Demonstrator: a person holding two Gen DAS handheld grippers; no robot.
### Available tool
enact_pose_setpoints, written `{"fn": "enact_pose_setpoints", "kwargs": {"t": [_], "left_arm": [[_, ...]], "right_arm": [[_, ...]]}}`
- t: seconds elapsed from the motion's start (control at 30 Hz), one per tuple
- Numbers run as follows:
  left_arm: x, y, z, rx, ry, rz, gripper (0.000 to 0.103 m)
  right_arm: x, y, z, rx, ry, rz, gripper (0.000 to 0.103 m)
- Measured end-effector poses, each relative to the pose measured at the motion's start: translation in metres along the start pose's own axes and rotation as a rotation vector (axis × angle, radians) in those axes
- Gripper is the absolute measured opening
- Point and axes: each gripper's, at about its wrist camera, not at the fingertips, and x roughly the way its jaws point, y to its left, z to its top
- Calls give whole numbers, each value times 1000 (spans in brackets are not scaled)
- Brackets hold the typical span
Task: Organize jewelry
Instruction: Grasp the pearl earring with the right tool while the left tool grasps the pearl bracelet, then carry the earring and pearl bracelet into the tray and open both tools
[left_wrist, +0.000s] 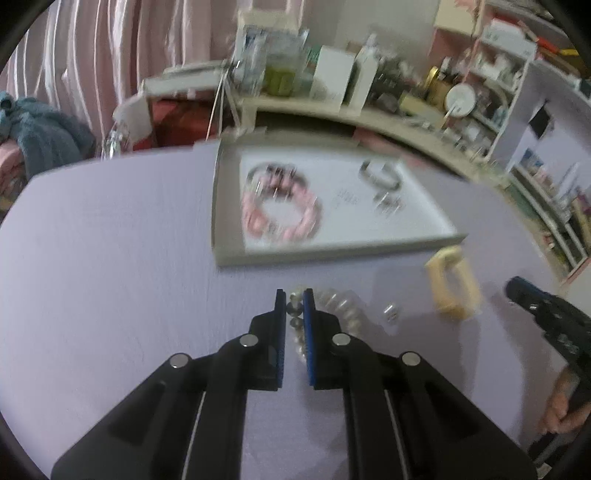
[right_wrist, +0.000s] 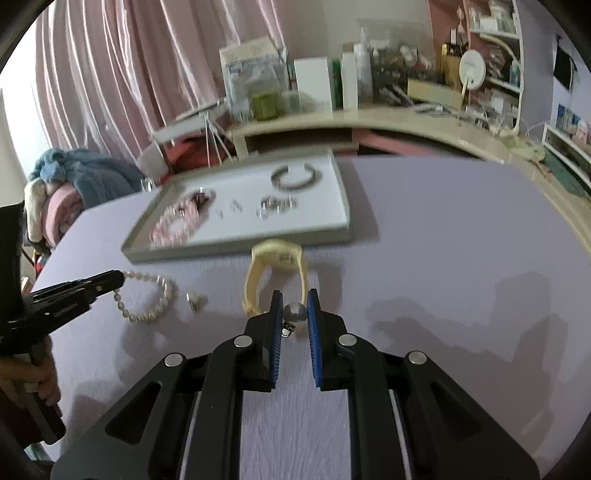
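Note:
My left gripper (left_wrist: 294, 300) is shut on a pearl bracelet (left_wrist: 341, 308) on the lilac table; its beads show between the blue pads and curve away to the right. From the right wrist view the left gripper (right_wrist: 119, 279) bites the left end of the pearl bracelet (right_wrist: 149, 301). A silver ball earring (right_wrist: 295, 312) with a small dangling clasp is clamped in my right gripper (right_wrist: 295, 303), just above the table. A yellow watch (right_wrist: 275, 264) lies right behind it. The right gripper (left_wrist: 512, 287) enters the left wrist view at the right edge.
A grey tray (right_wrist: 236, 248) with a white liner holds a pink bead bracelet (right_wrist: 179, 221), a silver bangle (right_wrist: 295, 178) and small rings (right_wrist: 275, 206). A small silver piece (right_wrist: 195, 301) lies by the pearls. A cluttered desk and shelves stand behind. A hand (right_wrist: 33, 376) holds the left gripper.

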Motion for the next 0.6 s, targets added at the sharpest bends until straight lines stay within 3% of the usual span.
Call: {"fn": "enact_pose_setpoints", "kwargs": {"t": [0.33,0.6], "left_arm": [[-58,-12,54,-1,-163,-75,9],[-71,-12,66,-2,-203,-64,9]], "right_arm": [[-12,0,33,-17,-95,13,14],[-8,3,42,-29,-109,26,14]]}}
